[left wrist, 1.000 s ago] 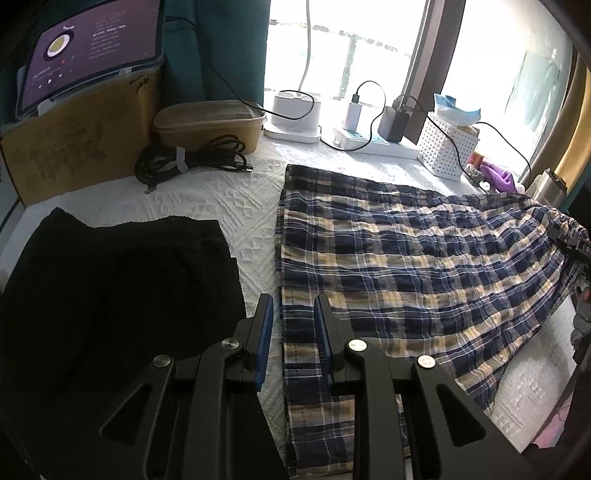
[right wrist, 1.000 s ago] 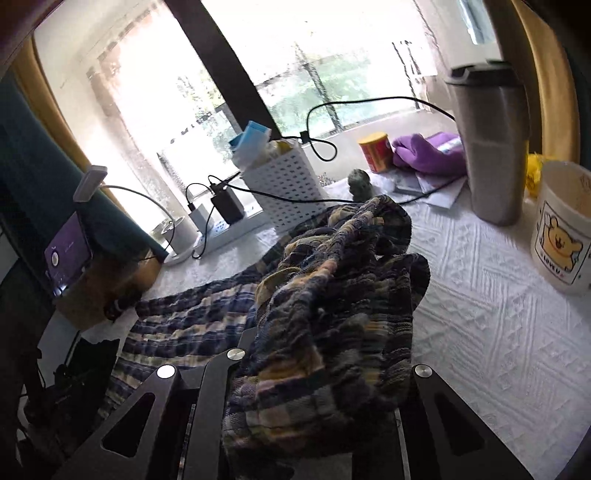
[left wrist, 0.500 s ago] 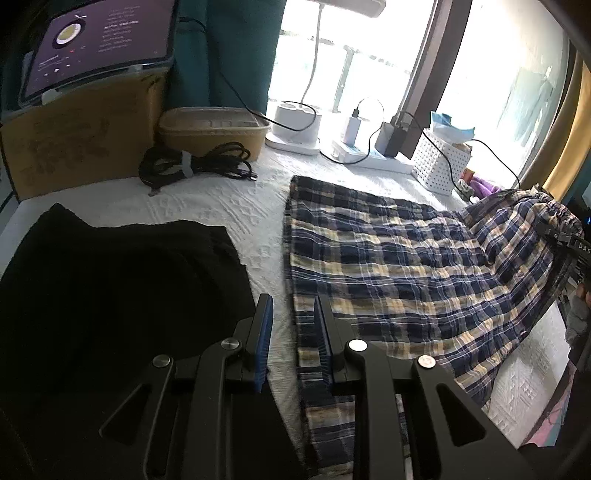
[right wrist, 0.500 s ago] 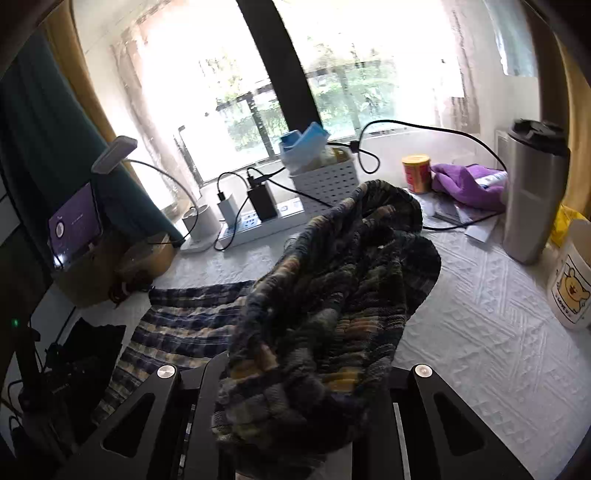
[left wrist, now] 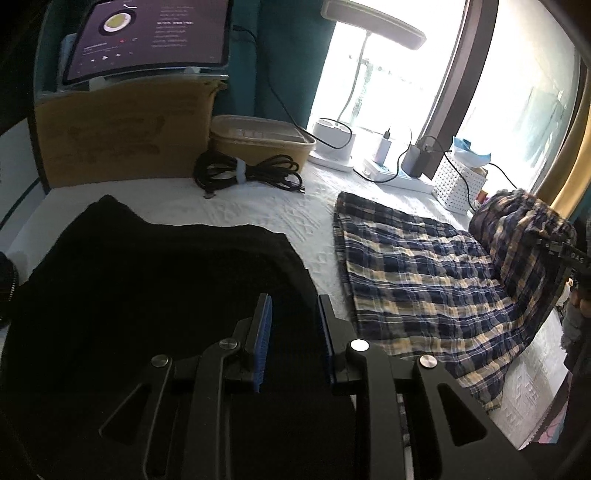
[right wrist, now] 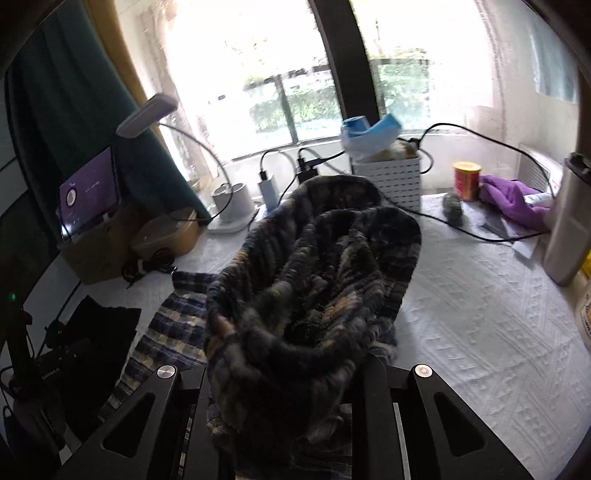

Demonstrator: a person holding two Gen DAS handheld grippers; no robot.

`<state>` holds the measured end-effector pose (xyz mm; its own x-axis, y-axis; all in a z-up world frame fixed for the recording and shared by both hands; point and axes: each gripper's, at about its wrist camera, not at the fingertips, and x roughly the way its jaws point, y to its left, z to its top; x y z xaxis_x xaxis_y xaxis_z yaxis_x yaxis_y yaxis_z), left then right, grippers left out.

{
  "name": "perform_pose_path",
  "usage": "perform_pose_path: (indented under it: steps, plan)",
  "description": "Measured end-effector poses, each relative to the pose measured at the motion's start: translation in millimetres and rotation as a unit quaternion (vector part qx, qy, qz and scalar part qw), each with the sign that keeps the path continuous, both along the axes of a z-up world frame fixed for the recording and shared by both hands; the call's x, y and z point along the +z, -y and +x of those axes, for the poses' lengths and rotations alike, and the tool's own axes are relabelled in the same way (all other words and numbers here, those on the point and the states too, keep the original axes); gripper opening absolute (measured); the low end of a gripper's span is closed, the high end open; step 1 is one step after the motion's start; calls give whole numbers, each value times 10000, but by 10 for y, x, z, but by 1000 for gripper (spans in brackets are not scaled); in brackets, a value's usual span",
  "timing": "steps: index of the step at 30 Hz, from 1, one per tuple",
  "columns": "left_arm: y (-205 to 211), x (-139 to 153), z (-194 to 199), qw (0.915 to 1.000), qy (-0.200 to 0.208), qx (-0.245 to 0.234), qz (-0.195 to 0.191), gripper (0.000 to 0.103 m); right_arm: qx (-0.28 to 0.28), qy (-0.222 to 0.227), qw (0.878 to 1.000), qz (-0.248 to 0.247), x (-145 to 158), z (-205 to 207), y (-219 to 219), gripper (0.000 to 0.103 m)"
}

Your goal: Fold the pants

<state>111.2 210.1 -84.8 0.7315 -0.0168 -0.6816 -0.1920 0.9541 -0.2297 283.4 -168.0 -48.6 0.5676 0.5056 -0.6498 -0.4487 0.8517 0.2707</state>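
Garments: two. Plaid pants (left wrist: 421, 273) spread on white table (left wrist: 258, 210), one end lifted, bunched, clamped in right gripper (right wrist: 288, 369). Black garment (left wrist: 147, 295) under left gripper (left wrist: 293, 310), narrowly parted, empty. Coiled cable (left wrist: 247, 173), basket (right wrist: 388, 177) behind.

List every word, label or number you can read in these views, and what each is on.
"DAS": white letters, possibly cut off, on the right gripper, left wrist view.
Tablet screen: lines of text, too small to read.
Cardboard box: faint print, unreadable.
Red and yellow can: label blurred.
Left gripper: small white print, too blurred to read.
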Motion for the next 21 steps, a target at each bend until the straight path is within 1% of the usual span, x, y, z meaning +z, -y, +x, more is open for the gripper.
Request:
perform_pose_path:
  steps: [6,14,21]
  plan:
    - [-183,6,-150,9998,47,201,-28,29,277,-71,9995,-136,-64,-11,-367,19]
    - [-384,-20,-320,9990,-68,442,41,30,653,-216,9974,-225,-230,-53,-822,19]
    - [-497,-41,-431,9981,-79,614,48,31,1193,-414,9917,-243,-414,-191,-1291,19]
